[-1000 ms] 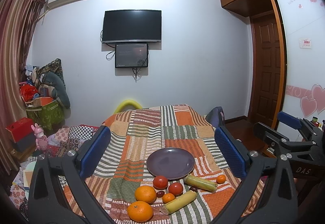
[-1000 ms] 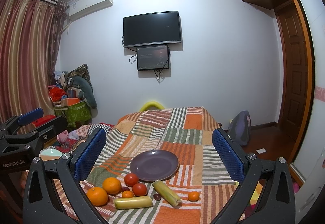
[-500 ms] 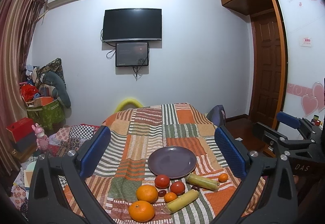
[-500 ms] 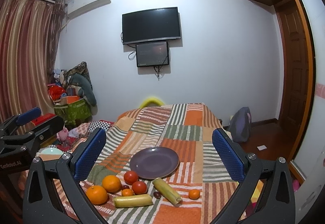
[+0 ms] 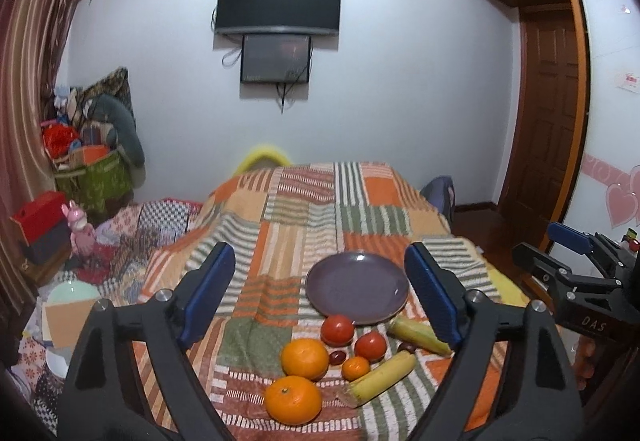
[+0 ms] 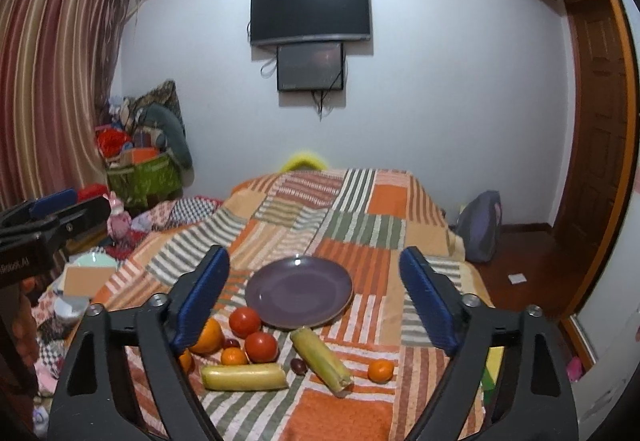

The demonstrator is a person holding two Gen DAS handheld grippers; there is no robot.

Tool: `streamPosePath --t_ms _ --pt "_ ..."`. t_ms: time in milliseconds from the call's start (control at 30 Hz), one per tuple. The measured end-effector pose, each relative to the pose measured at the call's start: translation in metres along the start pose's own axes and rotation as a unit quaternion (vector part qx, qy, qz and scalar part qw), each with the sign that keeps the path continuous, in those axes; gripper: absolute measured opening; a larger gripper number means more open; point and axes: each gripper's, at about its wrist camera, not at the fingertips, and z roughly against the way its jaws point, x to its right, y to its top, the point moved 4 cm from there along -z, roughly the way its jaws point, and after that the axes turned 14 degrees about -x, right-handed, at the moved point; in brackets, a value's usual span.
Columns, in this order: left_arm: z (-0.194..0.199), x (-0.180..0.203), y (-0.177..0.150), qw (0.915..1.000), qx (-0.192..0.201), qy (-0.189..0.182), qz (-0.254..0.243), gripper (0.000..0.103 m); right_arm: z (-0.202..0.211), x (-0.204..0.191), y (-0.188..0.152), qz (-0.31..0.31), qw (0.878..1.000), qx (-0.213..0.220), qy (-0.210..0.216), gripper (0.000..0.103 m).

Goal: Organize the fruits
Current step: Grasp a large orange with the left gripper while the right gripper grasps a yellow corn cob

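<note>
Left wrist view: my left tool (image 5: 320, 297) has just been narrowing, nothing between the blue pads, plate (image 5: 357, 289) bare on the bed, oranges (image 5: 293, 399) nearest. I'd drop onto the front one.

Right wrist view: right tool (image 6: 316, 295) likewise narrowing and empty; small orange (image 6: 380, 370) lies apart, an easy first pick.

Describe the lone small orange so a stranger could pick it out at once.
Find the purple plate on the patchwork blanket. In the right wrist view, the small orange lies nearest the camera and right of the yellow-green stick. Unlike other oranges, it sits alone.
</note>
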Motion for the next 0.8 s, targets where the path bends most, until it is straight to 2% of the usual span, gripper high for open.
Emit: streamPosePath --t_ms 233,367,633,800 --pt "-0.042 -0.022 -0.015 0.9978 -0.065 0.009 0.002 0.076 -0.037 0.009 -0.014 0.012 0.998 -0.065 0.008 0.060" --pt "-0.066 -0.035 -0.029 0.9938 -0.110 0.017 0.004 0.076 -0.055 0.015 -0.021 0.013 0.995 -0.101 0.018 0.053" --pt "-0.116 -0.049 -0.068 0.9789 -0.204 0.011 0.014 0.076 -0.093 0.021 -0.044 0.012 0.982 -0.182 0.043 0.052" --pt "-0.133 -0.046 -0.085 0.9703 -0.242 0.001 0.007 0.076 -0.115 0.022 -0.054 0.009 0.974 -0.219 0.051 0.052"
